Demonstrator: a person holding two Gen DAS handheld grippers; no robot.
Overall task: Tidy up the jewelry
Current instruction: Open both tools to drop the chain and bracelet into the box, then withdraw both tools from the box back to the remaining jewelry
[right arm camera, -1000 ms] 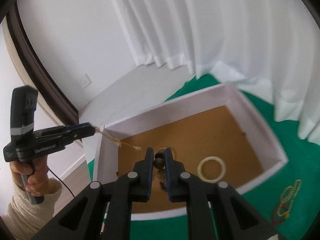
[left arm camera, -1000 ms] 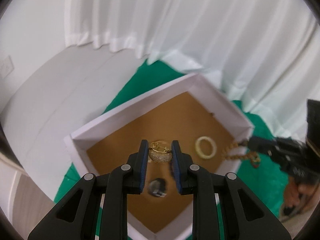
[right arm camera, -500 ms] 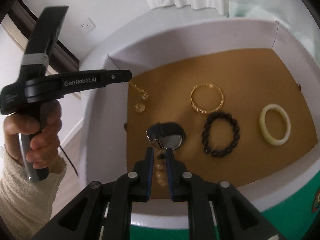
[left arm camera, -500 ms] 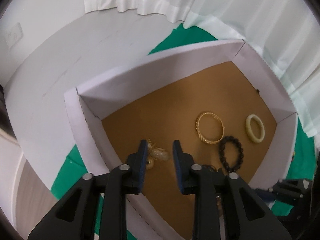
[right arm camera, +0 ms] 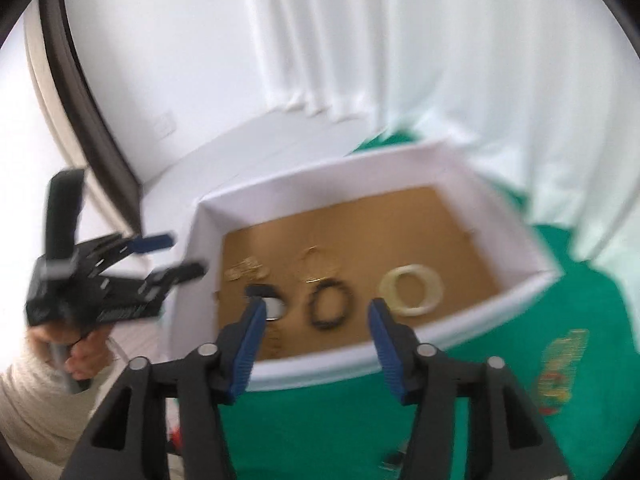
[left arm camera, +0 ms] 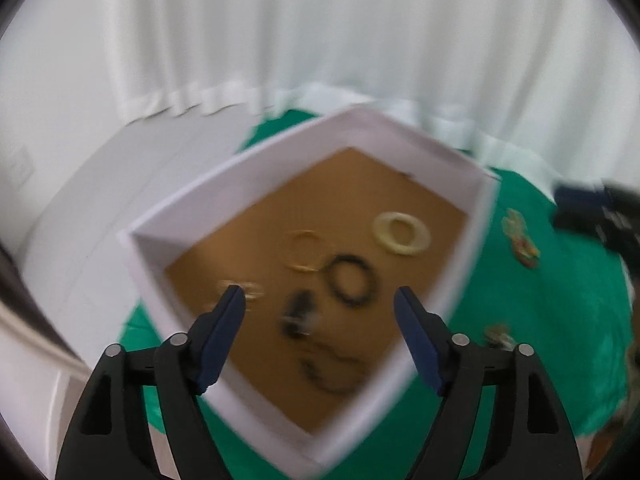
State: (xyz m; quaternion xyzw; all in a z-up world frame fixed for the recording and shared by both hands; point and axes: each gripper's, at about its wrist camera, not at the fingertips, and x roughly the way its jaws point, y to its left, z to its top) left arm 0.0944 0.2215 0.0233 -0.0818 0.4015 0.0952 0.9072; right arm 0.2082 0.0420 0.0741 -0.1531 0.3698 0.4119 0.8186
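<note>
A white box with a brown floor holds a cream bangle, a gold bangle, a black bead bracelet, a small gold piece and a dark round piece with a chain. My left gripper hovers over the box's near corner, its jaws opening with nothing between them. My right gripper hangs above the box's front wall, jaws also opening and empty. The bangle, bracelet and gold piece lie beyond it. Both views are blurred.
A green cloth lies under the box. A colourful bead string rests on it to the right, and shows as beads in the left view. A hand in a knit sleeve holds the left gripper. White curtains hang behind.
Both grippers have let go of their pieces, which now lie on the box floor. Both jaws have spread wide, and both grippers have drawn back from the box.
</note>
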